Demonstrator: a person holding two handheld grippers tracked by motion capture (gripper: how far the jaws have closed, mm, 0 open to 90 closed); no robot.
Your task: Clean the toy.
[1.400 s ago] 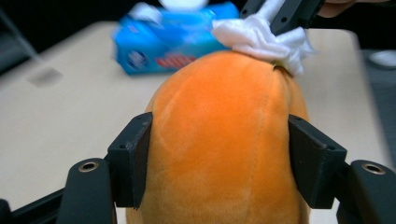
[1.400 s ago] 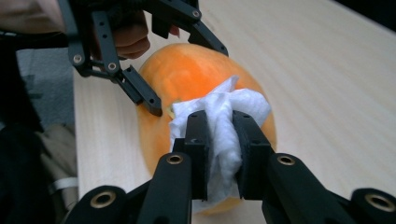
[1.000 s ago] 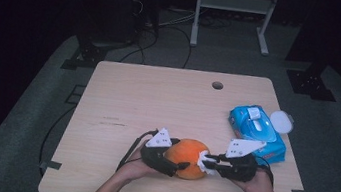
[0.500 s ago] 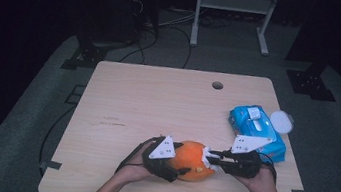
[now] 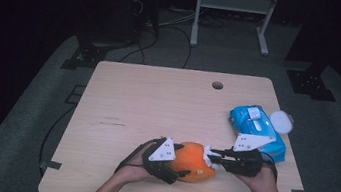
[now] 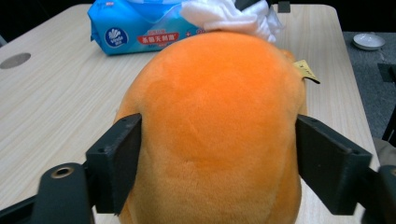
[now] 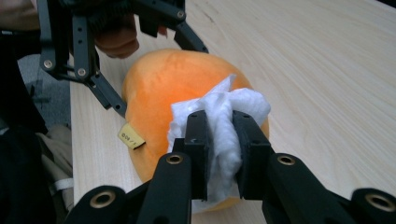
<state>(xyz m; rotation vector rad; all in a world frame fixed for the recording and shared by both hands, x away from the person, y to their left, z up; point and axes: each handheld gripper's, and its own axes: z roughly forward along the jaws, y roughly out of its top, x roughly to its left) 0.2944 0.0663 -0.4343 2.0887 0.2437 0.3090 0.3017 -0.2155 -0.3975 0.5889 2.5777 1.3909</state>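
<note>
An orange plush toy (image 5: 190, 162) lies near the table's front edge. My left gripper (image 5: 179, 165) reaches in from the left and its jaws clasp the toy's two sides (image 6: 215, 116). They have just been opening a little, with the toy still pressed between them. My right gripper (image 5: 210, 157) comes from the right, shut on a crumpled white wipe (image 7: 233, 107). The wipe rests against the toy's right side (image 7: 159, 88). A small yellow tag (image 7: 130, 136) sticks out of the toy.
A blue pack of wipes (image 5: 254, 130) lies at the table's right edge, just behind my right hand. A small white round dish (image 5: 282, 121) sits beside it at the edge. A cable hole (image 5: 217, 85) is at the wooden table's (image 5: 157, 104) back.
The left gripper's top plate has dropped slightly toward the near edge and sits closer over the toy. The right gripper with the wipe has stayed at the toy's right side.
</note>
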